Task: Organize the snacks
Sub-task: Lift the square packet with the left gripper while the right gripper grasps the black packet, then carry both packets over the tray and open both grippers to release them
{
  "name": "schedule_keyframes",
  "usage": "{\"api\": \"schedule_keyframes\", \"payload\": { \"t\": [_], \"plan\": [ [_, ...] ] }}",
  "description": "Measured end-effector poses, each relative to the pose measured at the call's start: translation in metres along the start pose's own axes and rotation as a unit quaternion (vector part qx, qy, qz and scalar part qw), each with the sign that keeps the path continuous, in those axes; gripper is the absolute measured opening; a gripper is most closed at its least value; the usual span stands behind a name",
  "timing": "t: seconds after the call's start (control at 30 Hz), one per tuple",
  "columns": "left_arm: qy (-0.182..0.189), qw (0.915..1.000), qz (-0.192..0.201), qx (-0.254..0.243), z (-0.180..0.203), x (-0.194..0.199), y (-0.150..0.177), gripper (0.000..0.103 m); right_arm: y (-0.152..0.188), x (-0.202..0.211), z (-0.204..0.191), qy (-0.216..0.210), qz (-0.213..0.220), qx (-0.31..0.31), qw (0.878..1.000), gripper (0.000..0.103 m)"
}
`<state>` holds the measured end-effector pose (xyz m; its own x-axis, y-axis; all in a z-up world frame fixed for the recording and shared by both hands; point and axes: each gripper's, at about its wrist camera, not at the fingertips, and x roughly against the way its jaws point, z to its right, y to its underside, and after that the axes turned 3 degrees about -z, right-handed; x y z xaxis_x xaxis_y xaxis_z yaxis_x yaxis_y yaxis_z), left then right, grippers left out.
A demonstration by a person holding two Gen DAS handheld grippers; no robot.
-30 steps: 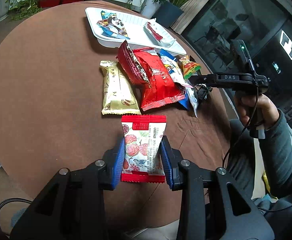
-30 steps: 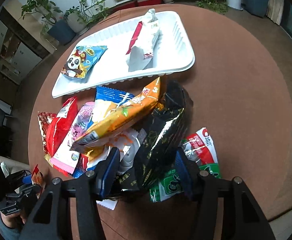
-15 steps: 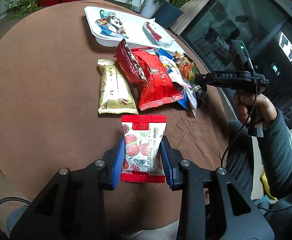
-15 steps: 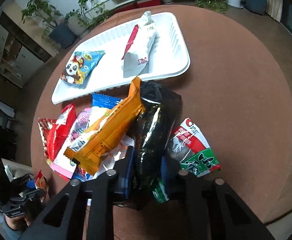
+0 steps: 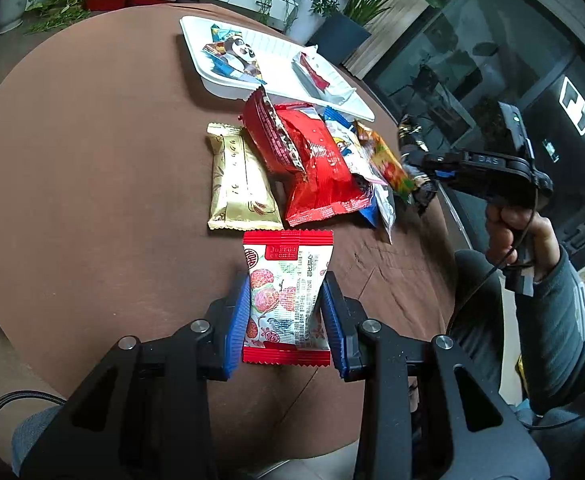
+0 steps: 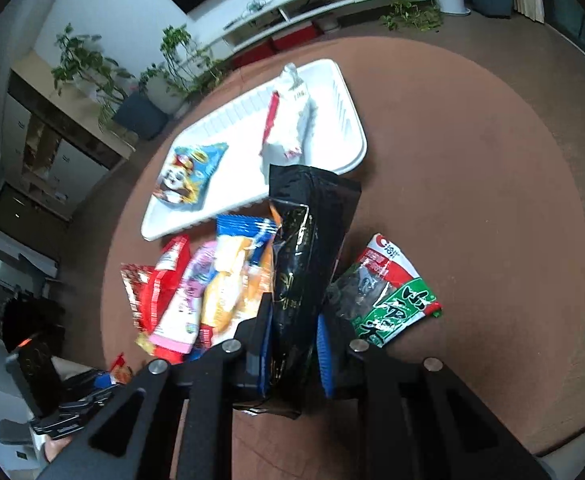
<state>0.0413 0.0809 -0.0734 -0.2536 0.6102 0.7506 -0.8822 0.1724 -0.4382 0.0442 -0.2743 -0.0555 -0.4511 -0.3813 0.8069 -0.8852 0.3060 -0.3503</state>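
Note:
My left gripper (image 5: 286,296) is shut on a red-and-white snack packet (image 5: 288,276), held over the near side of the brown round table (image 5: 92,160). My right gripper (image 6: 294,316) has a black foil packet (image 6: 312,232) between its blue pads. Its jaws are closing on it, and the packet stands raised above the snack pile. From the left wrist view the right gripper (image 5: 424,160) is at the pile's right end. A white tray (image 6: 356,136) beyond the pile holds a panda packet (image 6: 188,172) and a white-and-red packet (image 6: 288,128).
The pile holds a red bag (image 5: 320,172), a gold packet (image 5: 240,184), an orange packet (image 6: 228,288) and a pink one (image 6: 184,304). A green seaweed packet (image 6: 388,300) lies right of the black one. A person's hand (image 5: 512,232) and sleeve sit at the table's right edge.
The right gripper's jaws came together on the black packet and raised it. The orange packet that leaned on it slid down onto the pile. The left gripper stayed still with its packet.

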Motion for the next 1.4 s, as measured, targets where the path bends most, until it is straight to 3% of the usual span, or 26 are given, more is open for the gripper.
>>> {"api": "schedule_keyframes", "payload": {
  "t": [0.17,0.37,0.53,0.63,0.8,1.0,1.4],
  "plan": [
    [0.006,0.9998,0.014,0.009,-0.005,0.008,-0.008,0.032,-0.005,0.022,0.005,-0.028,0.023,-0.013,0.999,0.021],
    [0.006,0.9988,0.048,0.013,-0.013,0.029,-0.040,0.032,-0.027,0.038,0.031,-0.016,0.044,-0.039,0.998,0.021],
    [-0.002,0.9976,0.069,-0.002,-0.013,0.037,-0.097,0.032,-0.066,0.043,0.040,0.012,0.060,-0.044,0.997,0.021],
    [-0.005,0.9974,0.071,-0.014,-0.007,0.029,-0.142,0.032,-0.090,0.040,0.023,0.000,0.067,-0.027,0.997,0.021],
    [-0.024,0.9976,0.057,-0.031,0.005,0.000,-0.205,0.032,-0.125,-0.002,-0.050,-0.021,0.021,0.062,0.998,0.021],
    [-0.083,0.9954,0.010,-0.047,0.013,-0.062,-0.248,0.032,-0.145,-0.068,-0.102,0.009,-0.034,0.116,0.993,0.021],
    [-0.152,0.9855,-0.011,-0.074,0.023,-0.128,-0.255,0.033,-0.159,-0.124,-0.076,0.062,-0.075,0.107,0.990,0.021]
  ]
}}
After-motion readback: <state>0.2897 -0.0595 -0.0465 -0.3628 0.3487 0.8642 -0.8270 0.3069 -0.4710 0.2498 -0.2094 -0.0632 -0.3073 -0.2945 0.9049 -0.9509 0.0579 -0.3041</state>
